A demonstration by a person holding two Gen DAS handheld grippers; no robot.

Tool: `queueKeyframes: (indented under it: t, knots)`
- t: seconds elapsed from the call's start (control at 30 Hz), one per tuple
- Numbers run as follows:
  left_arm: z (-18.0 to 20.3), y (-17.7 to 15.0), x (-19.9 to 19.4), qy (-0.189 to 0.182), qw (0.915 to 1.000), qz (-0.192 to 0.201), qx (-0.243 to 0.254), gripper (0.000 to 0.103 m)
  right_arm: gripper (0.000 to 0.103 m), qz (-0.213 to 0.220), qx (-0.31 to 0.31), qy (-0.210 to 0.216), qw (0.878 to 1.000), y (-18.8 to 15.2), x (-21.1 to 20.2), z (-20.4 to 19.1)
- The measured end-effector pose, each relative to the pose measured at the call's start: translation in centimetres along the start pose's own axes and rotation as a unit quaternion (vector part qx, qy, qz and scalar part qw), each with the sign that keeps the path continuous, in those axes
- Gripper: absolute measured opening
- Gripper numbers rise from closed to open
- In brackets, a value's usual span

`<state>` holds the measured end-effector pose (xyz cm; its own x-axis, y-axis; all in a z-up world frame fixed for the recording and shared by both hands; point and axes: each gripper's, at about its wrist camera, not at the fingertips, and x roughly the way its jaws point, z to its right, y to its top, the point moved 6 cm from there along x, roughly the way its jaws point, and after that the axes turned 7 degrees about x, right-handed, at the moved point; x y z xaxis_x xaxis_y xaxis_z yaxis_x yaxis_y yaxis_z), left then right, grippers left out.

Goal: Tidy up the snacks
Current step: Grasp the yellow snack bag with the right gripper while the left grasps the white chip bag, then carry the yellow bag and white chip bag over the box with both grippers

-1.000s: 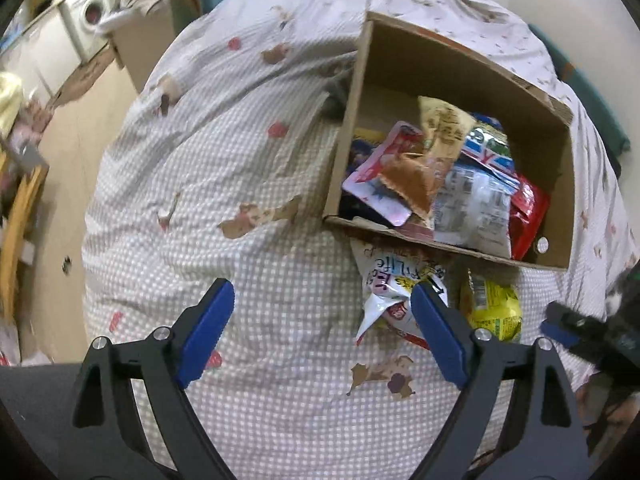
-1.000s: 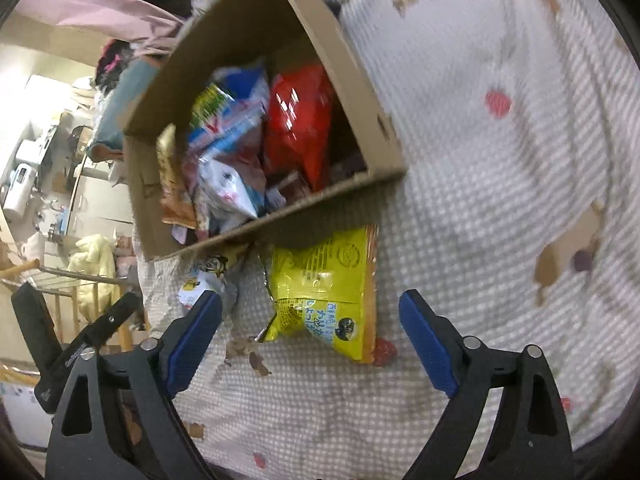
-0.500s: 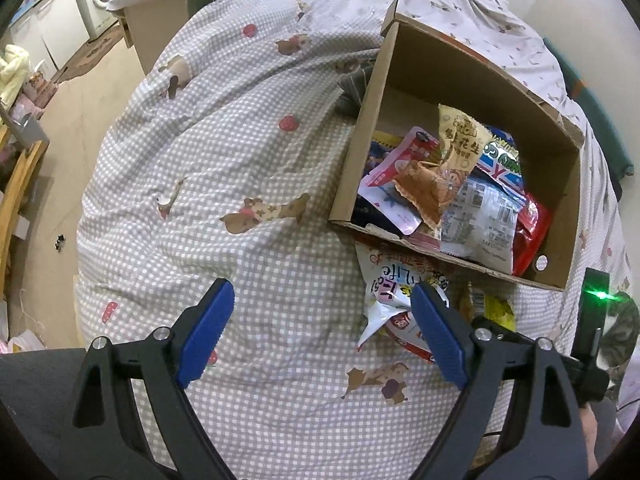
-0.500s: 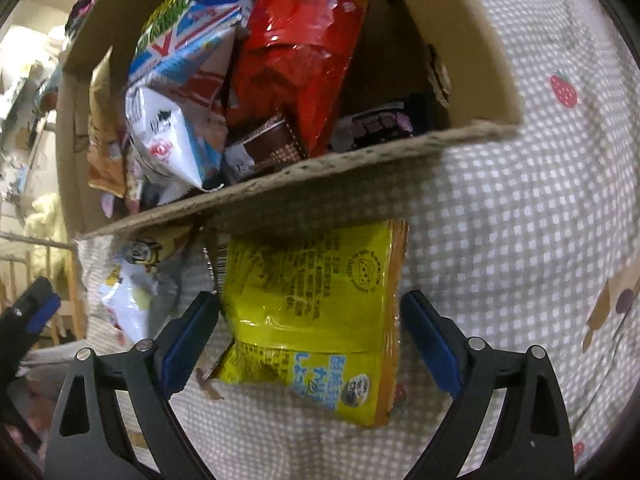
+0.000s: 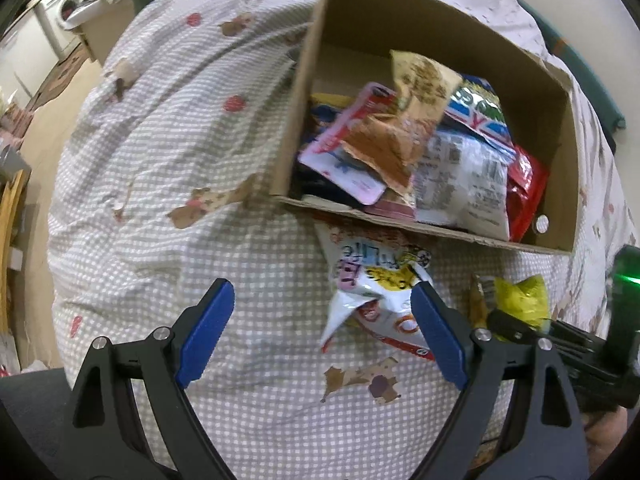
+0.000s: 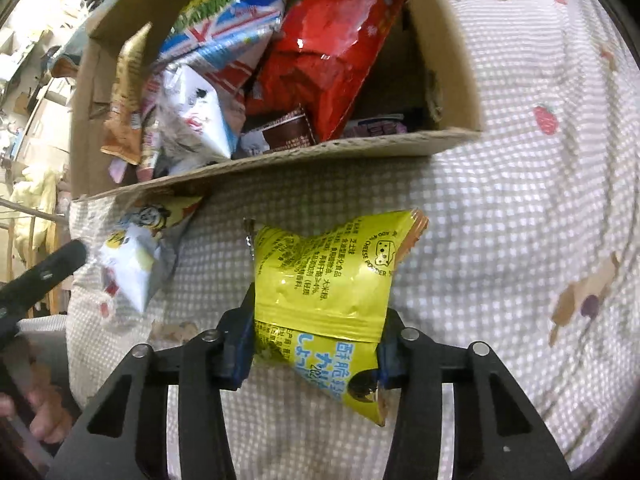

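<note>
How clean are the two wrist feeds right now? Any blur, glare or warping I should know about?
Left wrist view: motion-blurred; the white snack bag smears, the cardboard box bows under the fisheye, and a green flare glows at the right edge. Right wrist view: sharper; the yellow snack bag print is readable, with glare spots on the red bag.

right claw (image 6: 316, 350) has just closed, pinching the yellow snack bag (image 6: 324, 292).

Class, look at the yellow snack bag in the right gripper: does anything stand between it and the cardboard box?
Only the box's near wall. The right gripper, just closed on the yellow bag, must lift it over.
</note>
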<state>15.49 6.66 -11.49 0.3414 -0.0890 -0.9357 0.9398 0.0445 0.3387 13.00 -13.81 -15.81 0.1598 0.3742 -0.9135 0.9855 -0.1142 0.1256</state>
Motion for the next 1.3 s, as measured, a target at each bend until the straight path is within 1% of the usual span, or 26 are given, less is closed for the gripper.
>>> queueKeyframes:
  t: [0.1, 0.2, 0.3, 0.43, 0.47, 0.53, 0.57, 0.63, 0.67, 0.7, 0.8, 1.03, 1.07, 1.13, 1.23, 1.3]
  knots:
    - [1.4, 0.2, 1.1, -0.016, 0.9996, -0.012, 0.019, 0.088, 0.047, 0.011, 0.010, 0.017, 1.000, -0.5, -1.9, 0.4]
    - [2.8, 0.0, 2.0, -0.020, 0.9986, -0.023, 0.042, 0.088, 0.047, 0.028, 0.022, 0.039, 0.999, -1.0, -3.7, 0.7]
    - [3.5, -0.1, 3.1, -0.010, 0.9978, -0.030, 0.059, 0.088, 0.047, 0.033, 0.030, 0.050, 0.998, -1.4, -4.5, 1.3]
    - [3.6, -0.5, 4.3, -0.003, 0.9974, -0.042, 0.059, 0.087, 0.047, 0.039, 0.029, 0.054, 0.997, -2.0, -5.4, 2.0]
    - [3.6, -0.5, 4.4, -0.004, 0.9974, -0.042, 0.059, 0.085, 0.047, 0.041, 0.030, 0.055, 0.997, -1.9, -5.6, 2.1]
    - [3.7, -0.6, 4.5, -0.014, 0.9973, -0.043, 0.058, 0.074, 0.047, 0.044, 0.034, 0.057, 0.997, -1.9, -6.1, 2.5]
    - [3.8, -0.7, 4.6, -0.019, 0.9971, -0.046, 0.058, 0.067, 0.047, 0.045, 0.035, 0.058, 0.997, -1.8, -6.1, 2.5]
    - [3.8, -1.2, 4.7, -0.022, 0.9966, -0.060, 0.052, 0.063, 0.047, 0.047, 0.037, 0.057, 0.997, -1.7, -6.2, 2.8]
    - [3.8, -1.6, 4.8, -0.026, 0.9962, -0.065, 0.051, 0.057, 0.047, 0.048, 0.038, 0.057, 0.997, -1.6, -6.2, 3.0]
    - [3.8, -1.8, 4.8, -0.023, 0.9958, -0.069, 0.055, 0.053, 0.047, 0.049, 0.039, 0.057, 0.996, -1.6, -6.3, 3.2]
    - [3.8, -2.7, 4.4, -0.024, 0.9953, -0.070, 0.063, 0.048, 0.047, 0.049, 0.039, 0.058, 0.996, -1.3, -5.9, 2.6]
    - [2.5, -5.1, 2.2, -0.018, 0.9960, -0.068, 0.054, 0.046, 0.047, 0.054, 0.023, 0.060, 0.996, -1.4, -6.0, 1.4]
    - [2.4, -5.5, 1.9, -0.019, 0.9960, -0.071, 0.051, 0.046, 0.047, 0.055, 0.020, 0.063, 0.996, -1.4, -6.1, 1.2]
    - [2.2, -6.6, 1.2, -0.036, 0.9956, -0.079, 0.037, 0.046, 0.047, 0.057, 0.018, 0.068, 0.996, -1.6, -6.4, 1.0]
    - [1.8, -7.3, -0.2, -0.034, 0.9966, -0.067, 0.034, 0.046, 0.047, 0.064, 0.017, 0.083, 0.994, -1.7, -6.9, 0.6]
    - [1.7, -7.4, -1.7, -0.025, 0.9976, -0.048, 0.042, 0.046, 0.047, 0.075, 0.012, 0.096, 0.993, -1.6, -7.6, 0.1]
